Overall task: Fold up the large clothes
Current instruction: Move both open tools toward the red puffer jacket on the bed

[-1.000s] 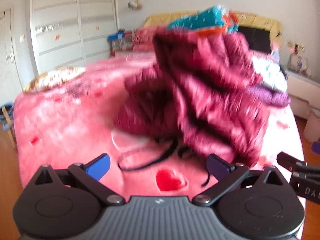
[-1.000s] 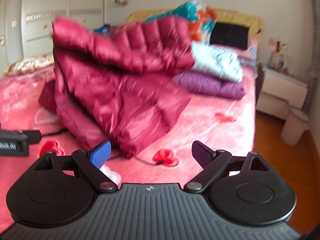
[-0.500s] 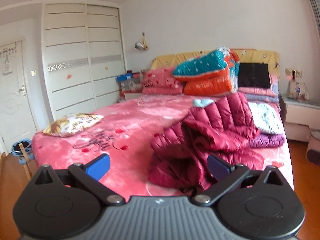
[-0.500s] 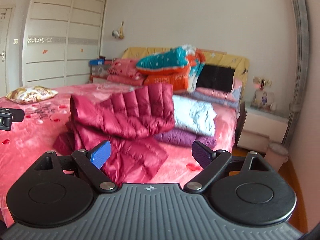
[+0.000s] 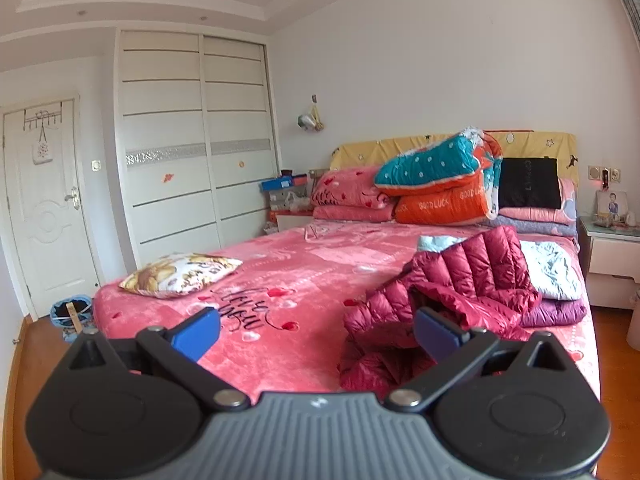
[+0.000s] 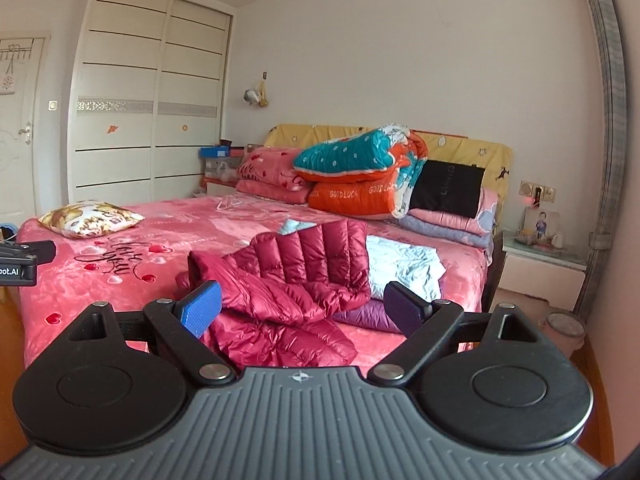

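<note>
I see the red down jacket (image 6: 296, 280) lying in a loose heap on the pink bed (image 5: 280, 280), toward its right side, partly resting on a white garment (image 6: 404, 264) and a purple one (image 6: 360, 316).

Risk, as I judge it: the shell looks slick and puffy, so a shallow pinch may slip off. Grabbing the heap blindly may catch two layers and lock in a crooked fold. A pull toward the right could drag the jacket off the bed edge or disturb the garments beneath.

Pose: I hold the left gripper (image 5: 316, 330) and the right gripper (image 6: 302, 308) level, well back from the bed, both aimed at the jacket. Both have fingers spread wide and grasp nothing.
</note>
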Available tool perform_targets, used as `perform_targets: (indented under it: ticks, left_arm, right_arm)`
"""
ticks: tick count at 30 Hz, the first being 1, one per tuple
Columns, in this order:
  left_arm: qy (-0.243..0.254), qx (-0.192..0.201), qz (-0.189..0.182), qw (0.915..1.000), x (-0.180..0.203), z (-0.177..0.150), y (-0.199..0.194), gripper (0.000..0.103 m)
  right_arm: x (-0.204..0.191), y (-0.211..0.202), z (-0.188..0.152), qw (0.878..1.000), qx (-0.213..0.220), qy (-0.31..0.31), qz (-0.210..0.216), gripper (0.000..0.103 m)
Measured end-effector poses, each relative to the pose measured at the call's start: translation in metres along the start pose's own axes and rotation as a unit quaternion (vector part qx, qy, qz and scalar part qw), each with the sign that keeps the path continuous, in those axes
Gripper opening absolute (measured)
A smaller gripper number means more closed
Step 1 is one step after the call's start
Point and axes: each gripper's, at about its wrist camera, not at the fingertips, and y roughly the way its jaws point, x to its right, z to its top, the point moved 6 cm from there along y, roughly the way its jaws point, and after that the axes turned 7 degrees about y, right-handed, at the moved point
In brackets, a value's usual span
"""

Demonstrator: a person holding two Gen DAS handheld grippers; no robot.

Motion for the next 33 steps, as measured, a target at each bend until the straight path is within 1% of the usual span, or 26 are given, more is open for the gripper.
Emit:
perform_targets:
  ticks: [1,7,15,21,28,33]
  left_arm:
    - [0.000,0.003,0.003,1.0000,-0.002,0.001,-0.001,0.102]
    - [-0.001,0.013,0.012,0.9998,-0.007,0.003,-0.008,0.102]
    - [0.005,0.006,0.009,0.9999,-0.003,-0.002,-0.008,0.102]
    - [0.007,0.001,0.001,1.0000,0.001,-0.004,-0.007,0.102]
    - [0.015,-0.009,-0.012,0.9998,0.011,-0.008,0.000,0.102]
    - [0.023,-0.024,-0.023,0.9992,0.023,-0.015,0.008,0.102]
  right_arm:
    - [0.001,0.001,-0.003,1.000,0.002,0.000,0.000,0.103]
    - [-0.004,0.005,0.006,1.000,0.015,0.010,0.014,0.103]
    - [-0.005,0.007,0.004,0.999,0.019,0.017,0.020,0.103]
    - [0.002,0.004,0.003,0.999,0.016,0.019,0.026,0.103]
    - [0.006,0.002,-0.011,0.999,0.010,0.013,0.029,0.103]
    - [0.010,0.008,-0.020,1.000,0.005,0.009,0.024,0.103]
